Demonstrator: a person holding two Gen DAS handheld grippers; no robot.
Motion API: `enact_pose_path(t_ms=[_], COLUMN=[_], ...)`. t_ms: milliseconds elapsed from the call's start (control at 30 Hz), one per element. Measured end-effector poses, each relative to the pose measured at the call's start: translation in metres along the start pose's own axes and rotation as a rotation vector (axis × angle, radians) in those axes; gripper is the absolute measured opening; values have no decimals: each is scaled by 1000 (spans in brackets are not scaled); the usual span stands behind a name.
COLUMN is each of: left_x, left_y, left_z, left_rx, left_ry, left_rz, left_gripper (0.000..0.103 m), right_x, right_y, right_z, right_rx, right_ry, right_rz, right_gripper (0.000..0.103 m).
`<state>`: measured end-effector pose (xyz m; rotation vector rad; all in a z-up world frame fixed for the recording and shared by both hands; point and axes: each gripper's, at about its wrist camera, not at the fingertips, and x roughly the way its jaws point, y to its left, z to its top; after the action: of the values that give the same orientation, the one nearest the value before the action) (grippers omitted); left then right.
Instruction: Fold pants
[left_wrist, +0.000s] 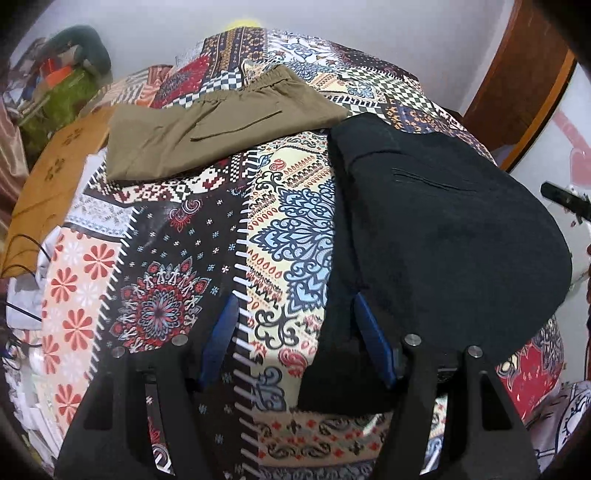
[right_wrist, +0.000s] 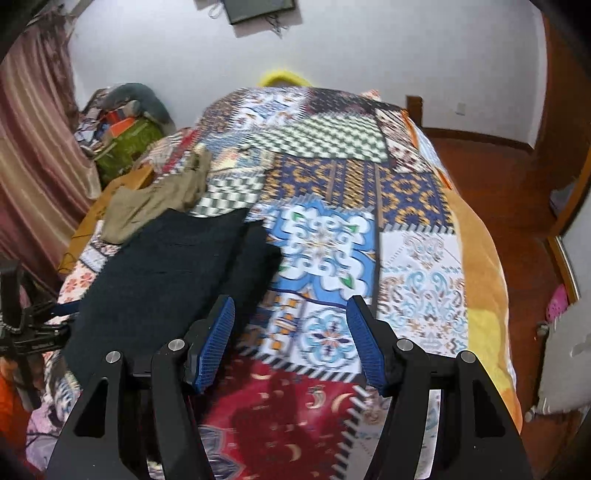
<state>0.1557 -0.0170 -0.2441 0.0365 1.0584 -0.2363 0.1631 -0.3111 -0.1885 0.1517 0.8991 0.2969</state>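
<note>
Landmark: black pants (left_wrist: 443, 221), folded, flat on the patchwork bedspread (left_wrist: 280, 229) of the bed.

Far left of the black pants, beyond the bed's edge: a heap of clutter (left_wrist: 62, 85) by the wall and a brown cardboard sheet (left_wrist: 48, 173).

Up-left of the black pants, just beside their top corner: olive pants (left_wrist: 207, 136), folded, waistband toward the wall.

Left hand-held gripper (left_wrist: 293, 308): jaws spread, nothing pinched. Its right finger overlaps the black pants' near-left edge; contact cannot be told. Left finger hangs over bare bedspread.

Right hand-held gripper (right_wrist: 291, 314): jaws spread, empty, over bedspread just right of the black pants' near corner (right_wrist: 255, 258).

Far right of the black pants: red-brown wooden floor (right_wrist: 517, 177).
</note>
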Motion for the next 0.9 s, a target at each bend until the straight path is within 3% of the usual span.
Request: enact_pose_path(t_ms=[200, 367, 467, 567, 700, 767, 900], left_x=[-37, -66, -68, -55, -12, 11, 24], left_y=[4, -5, -26, -52, -74, -77, -79], left_z=[15, 44, 57, 65, 67, 64, 54], left_rx=[33, 40, 73, 120, 149, 158, 189], left_ry=[-86, -195, -229, -218, -119, -63, -77], left_rz=[72, 25, -44, -102, -138, -109, -53], left_gripper=[65, 65, 65, 65, 58, 56, 57], right_x=[-12, -12, -6, 9, 33, 44, 53], right_y=[33, 56, 69, 75, 75, 72, 67], right_z=[1, 4, 4, 2, -7, -13, -29], right_rx=[-65, -96, -116, -122, -119, -111, -128], right_ry=[-42, -71, -73, -41, 28, 63, 96], right_rz=[55, 126, 169, 208, 213, 211, 191], right_gripper=[59, 59, 59, 59, 59, 59, 57])
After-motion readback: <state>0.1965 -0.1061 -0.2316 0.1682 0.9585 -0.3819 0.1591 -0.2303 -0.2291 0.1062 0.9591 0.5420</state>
